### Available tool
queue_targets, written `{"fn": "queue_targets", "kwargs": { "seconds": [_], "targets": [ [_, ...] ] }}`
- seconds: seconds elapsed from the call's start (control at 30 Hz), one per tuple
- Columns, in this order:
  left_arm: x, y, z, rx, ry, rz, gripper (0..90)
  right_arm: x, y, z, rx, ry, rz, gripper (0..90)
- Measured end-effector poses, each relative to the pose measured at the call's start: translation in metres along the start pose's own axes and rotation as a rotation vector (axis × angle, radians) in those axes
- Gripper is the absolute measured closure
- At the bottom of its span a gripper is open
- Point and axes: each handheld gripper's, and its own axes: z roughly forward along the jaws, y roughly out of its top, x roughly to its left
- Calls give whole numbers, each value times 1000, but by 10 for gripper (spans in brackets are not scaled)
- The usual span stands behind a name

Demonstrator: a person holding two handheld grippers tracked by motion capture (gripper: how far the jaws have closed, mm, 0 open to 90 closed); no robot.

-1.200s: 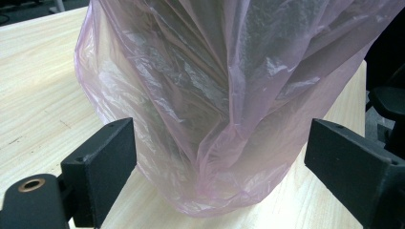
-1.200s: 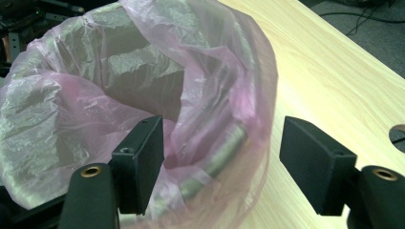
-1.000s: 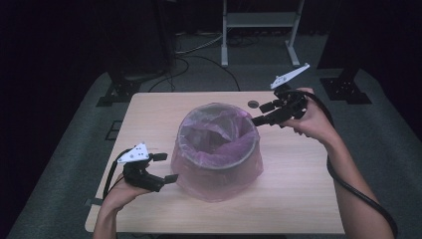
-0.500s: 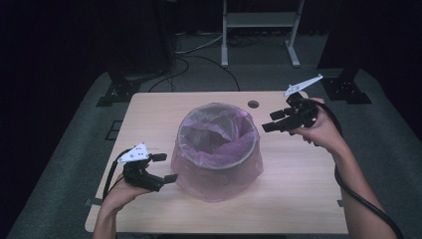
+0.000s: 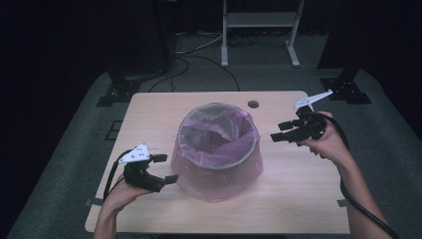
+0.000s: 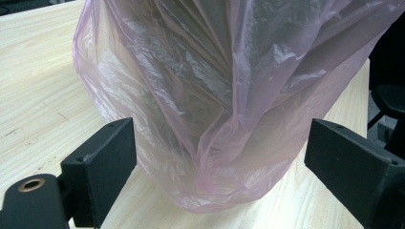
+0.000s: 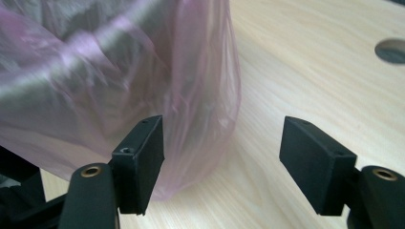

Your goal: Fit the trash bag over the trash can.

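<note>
A round bin point(image 5: 217, 149) lined with a thin pink plastic bag point(image 6: 229, 95) stands mid-table, and the bag hangs down over its outer wall to the tabletop. My left gripper point(image 5: 166, 168) rests low at the bin's near-left side. It is open point(image 6: 222, 143), with the bag's bottom folds in front of the jaws and untouched. My right gripper point(image 5: 277, 131) is held to the right of the bin and points at it. Its jaws are open point(image 7: 222, 143) and empty, a short way from the bag point(image 7: 119, 71).
The light wooden table point(image 5: 298, 199) has a round hole point(image 5: 253, 104) behind the bin on the right. A cable point(image 5: 358, 199) trails from the right gripper along the forearm. On the dark floor behind stand a metal frame point(image 5: 259, 20) and black stand bases point(image 5: 119, 89).
My right gripper has come down and nearer, from above the table's far right to beside the bin's right wall, still open. The left gripper and the bin have not moved.
</note>
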Motion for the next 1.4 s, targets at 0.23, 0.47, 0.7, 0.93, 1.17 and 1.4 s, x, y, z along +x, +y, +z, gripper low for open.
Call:
{"fn": "queue_targets", "kwargs": {
  "seconds": [0.23,0.47,0.7,0.93,1.17,1.4],
  "targets": [
    [-1,-1,1,3,-1,0,92,-7,-24,10,15,1,29,310],
    [-1,-3,2,12,-1,-2,92,-10,-43,20,24,12,50,310],
    [1,-5,2,15,6,-10,92,-10,-59,23,7,12,64,309],
    [2,-8,2,27,13,-15,92,-7,-79,25,-18,6,74,305],
    [3,-11,1,34,19,-20,92,1,-99,29,-34,14,83,300],
    [3,-13,2,37,17,-24,92,5,-120,26,-77,-6,104,299]
  ]
}}
